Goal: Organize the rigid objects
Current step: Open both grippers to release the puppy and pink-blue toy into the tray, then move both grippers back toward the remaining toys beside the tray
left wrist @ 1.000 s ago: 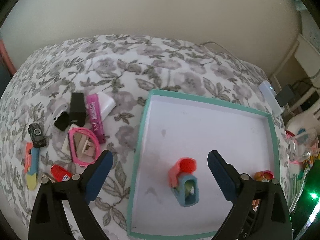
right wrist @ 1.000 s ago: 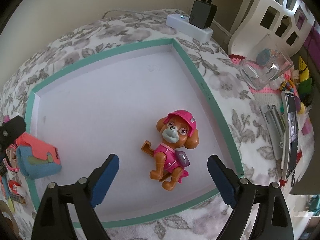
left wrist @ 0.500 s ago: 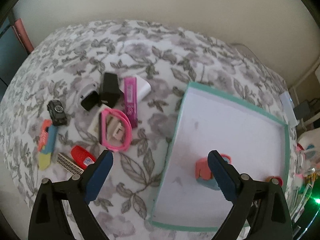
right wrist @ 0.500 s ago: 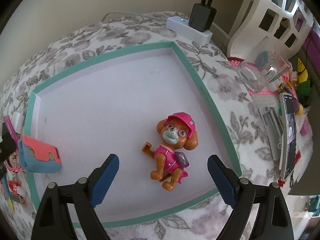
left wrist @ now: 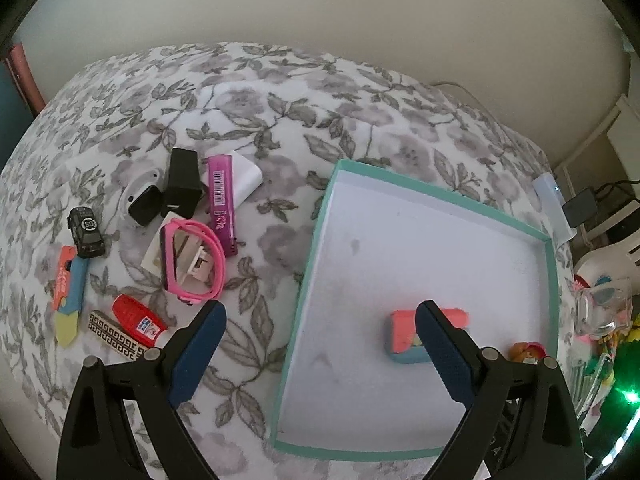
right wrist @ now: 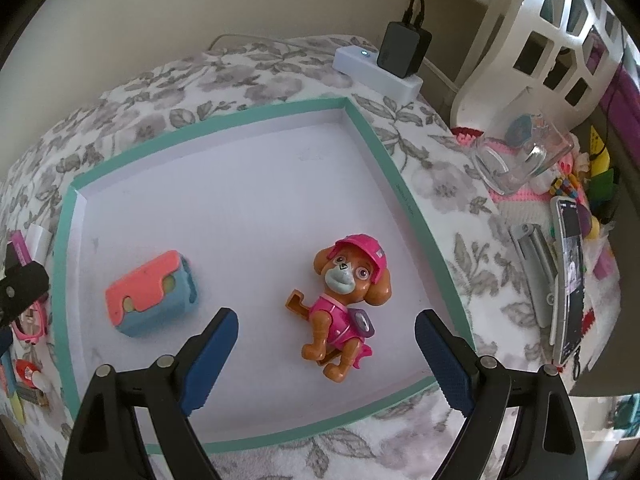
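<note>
A teal-rimmed white tray [left wrist: 316, 236] [right wrist: 404, 196] lies on a floral cloth. In it lie a coral-and-blue toy block [left wrist: 404, 336] [right wrist: 150, 294] and an orange puppy figure in pink [right wrist: 344, 304], whose top peeks out in the left wrist view [left wrist: 528, 350]. My left gripper [left wrist: 320, 352] is open and empty, above the tray's left rim. My right gripper [right wrist: 326, 354] is open and empty, just in front of the puppy. Left of the tray lie pink glasses [left wrist: 192, 260], a magenta lighter [left wrist: 221, 204], a black box [left wrist: 183, 188], a toy car [left wrist: 86, 232] and a red bottle [left wrist: 136, 320].
A white power strip with a black adapter [right wrist: 384, 64] sits behind the tray. To the right are a glass cup [right wrist: 520, 156], a phone [right wrist: 570, 276] and a white basket [right wrist: 540, 40]. A patterned strip [left wrist: 116, 336] and a coral-blue-yellow marker [left wrist: 70, 292] lie far left.
The left gripper has swung left and back from over the block, bringing the loose objects into fuller view. The block now lies flat on its side. The right gripper has barely moved.
</note>
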Demonstrator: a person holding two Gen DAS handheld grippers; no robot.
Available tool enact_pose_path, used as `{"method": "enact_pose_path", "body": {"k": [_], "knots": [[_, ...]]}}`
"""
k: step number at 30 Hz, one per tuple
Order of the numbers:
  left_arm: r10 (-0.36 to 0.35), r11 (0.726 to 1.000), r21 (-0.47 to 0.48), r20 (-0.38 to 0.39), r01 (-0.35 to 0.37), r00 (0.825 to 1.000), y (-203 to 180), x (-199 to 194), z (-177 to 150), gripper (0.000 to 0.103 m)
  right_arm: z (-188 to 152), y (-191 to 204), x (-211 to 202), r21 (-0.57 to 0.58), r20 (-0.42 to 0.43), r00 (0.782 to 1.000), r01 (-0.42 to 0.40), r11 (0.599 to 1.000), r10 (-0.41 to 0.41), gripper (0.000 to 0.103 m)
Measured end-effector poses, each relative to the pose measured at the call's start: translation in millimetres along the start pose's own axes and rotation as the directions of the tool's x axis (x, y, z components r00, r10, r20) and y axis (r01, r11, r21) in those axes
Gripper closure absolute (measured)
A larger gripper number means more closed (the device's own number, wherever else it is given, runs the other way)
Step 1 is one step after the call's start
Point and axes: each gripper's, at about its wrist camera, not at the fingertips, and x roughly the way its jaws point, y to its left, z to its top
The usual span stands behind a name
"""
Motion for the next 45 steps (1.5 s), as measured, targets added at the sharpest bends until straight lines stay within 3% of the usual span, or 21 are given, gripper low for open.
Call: {"method": "enact_pose_path", "body": {"k": [6,10,13,21,27,31,38,45], "knots": [[0.035,0.998,-0.057,0.029,-0.034,0.999,24.2,-16.1,4.8,0.007,-0.1,8.6,-12.7,-0.016,0.036,0.999,-0.018,1.000,0.018,0.011],[0.049,0.992,-0.118,0.066,-0.041,0.997,57.8,-33.8,12.0,0.007,-0.3,22.4,-33.3,-0.047,0.114,0.992,-0.048,0.998,0.053,0.011],[0.067,0.984,-0.172,0.100,-0.049,0.993,93.2,-47.7,17.5,0.007,0.7,36.1,-50.6,-0.080,0.173,0.981,-0.072,0.994,0.084,0.011],[0.209,0.950,-0.263,0.139,-0.168,0.968,200.7,-71.4,36.4,0.007,-5.9,88.9,-91.0,-0.179,0.251,0.940,-0.191,0.965,0.233,0.011],[0.265,0.921,-0.324,0.110,-0.218,0.958,268.9,-74.6,42.6,0.007,-19.1,143.6,-101.7,-0.283,0.199,0.919,-0.278,0.918,0.340,0.011],[0.275,0.920,-0.314,0.086,-0.235,0.958,288.3,-68.6,40.4,0.007,-32.6,179.8,-99.7,-0.346,0.135,0.908,-0.331,0.878,0.396,0.011],[0.257,0.938,-0.249,0.036,-0.241,0.966,287.7,-43.2,30.5,0.007,-52.6,220.1,-77.7,-0.353,-0.026,0.905,-0.406,0.843,0.425,0.011],[0.235,0.957,-0.172,-0.017,-0.235,0.972,278.5,-13.8,22.6,0.007,-63.0,238.0,-54.2,-0.301,-0.137,0.894,-0.448,0.842,0.427,0.011]]}}
